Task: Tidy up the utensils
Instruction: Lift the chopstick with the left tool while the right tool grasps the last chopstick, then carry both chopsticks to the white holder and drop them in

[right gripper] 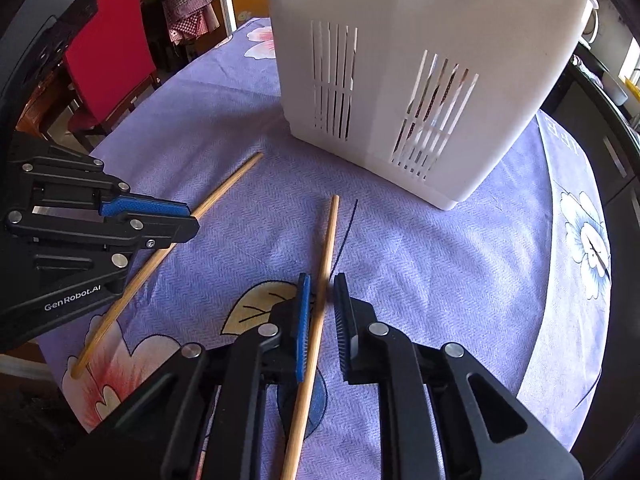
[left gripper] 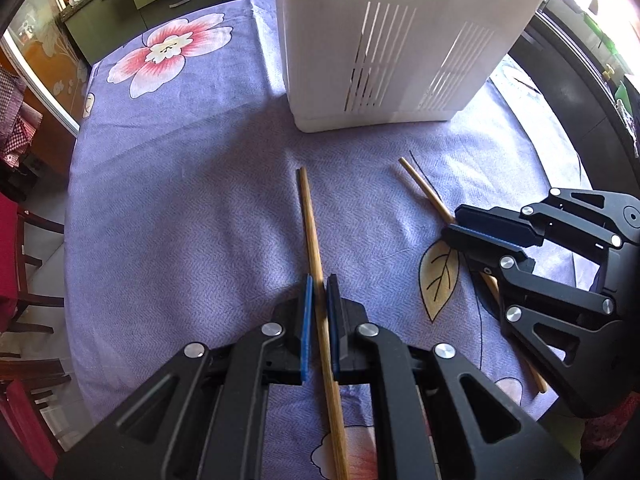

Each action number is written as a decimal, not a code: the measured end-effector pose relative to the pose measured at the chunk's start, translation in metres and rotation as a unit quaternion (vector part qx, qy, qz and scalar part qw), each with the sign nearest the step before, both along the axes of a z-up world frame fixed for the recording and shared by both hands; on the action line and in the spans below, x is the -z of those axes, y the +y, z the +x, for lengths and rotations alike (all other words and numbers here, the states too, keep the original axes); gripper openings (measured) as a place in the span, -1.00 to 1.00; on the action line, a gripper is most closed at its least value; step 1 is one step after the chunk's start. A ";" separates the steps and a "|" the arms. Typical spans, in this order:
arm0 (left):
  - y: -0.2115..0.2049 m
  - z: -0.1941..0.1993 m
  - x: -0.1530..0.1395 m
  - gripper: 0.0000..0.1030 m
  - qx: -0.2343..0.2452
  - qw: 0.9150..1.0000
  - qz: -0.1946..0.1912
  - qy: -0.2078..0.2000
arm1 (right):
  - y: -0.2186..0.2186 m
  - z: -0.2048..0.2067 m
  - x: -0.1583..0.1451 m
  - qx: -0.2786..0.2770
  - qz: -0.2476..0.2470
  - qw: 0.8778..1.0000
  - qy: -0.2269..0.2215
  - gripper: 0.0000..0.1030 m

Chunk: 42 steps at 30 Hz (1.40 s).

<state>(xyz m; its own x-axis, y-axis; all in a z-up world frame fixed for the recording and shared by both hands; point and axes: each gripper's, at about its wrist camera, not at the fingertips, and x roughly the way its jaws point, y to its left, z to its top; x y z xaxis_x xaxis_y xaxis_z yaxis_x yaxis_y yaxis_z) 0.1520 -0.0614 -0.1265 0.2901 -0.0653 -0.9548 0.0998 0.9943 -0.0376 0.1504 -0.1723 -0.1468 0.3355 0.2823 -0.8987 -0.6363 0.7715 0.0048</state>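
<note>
Fingers (right gripper: 305, 320) straddle chopstick (right gripper: 320, 280); right view shows gap.

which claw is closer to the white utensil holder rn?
Hard to call; right claw looks marginally closer. Each straddles its own chopstick on the cloth short of the white utensil holder; left claw sits alongside.

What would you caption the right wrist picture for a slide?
Right claw straddling a wooden chopstick on the purple floral tablecloth, white slotted utensil holder ahead.
</note>
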 end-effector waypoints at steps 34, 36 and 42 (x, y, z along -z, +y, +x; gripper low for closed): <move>0.029 -0.041 -0.103 -0.88 -0.008 0.989 -0.026 -0.148 | -0.155 -0.088 -0.139 0.122 0.206 0.961 -0.136 -0.87; 0.030 -0.048 -0.112 -0.88 -0.007 0.987 -0.024 -0.162 | -0.158 -0.092 -0.141 0.124 0.209 0.960 -0.138 -0.87; 0.030 -0.063 -0.129 -0.88 -0.001 0.982 -0.027 -0.187 | -0.163 -0.100 -0.147 0.126 0.216 0.958 -0.143 -0.87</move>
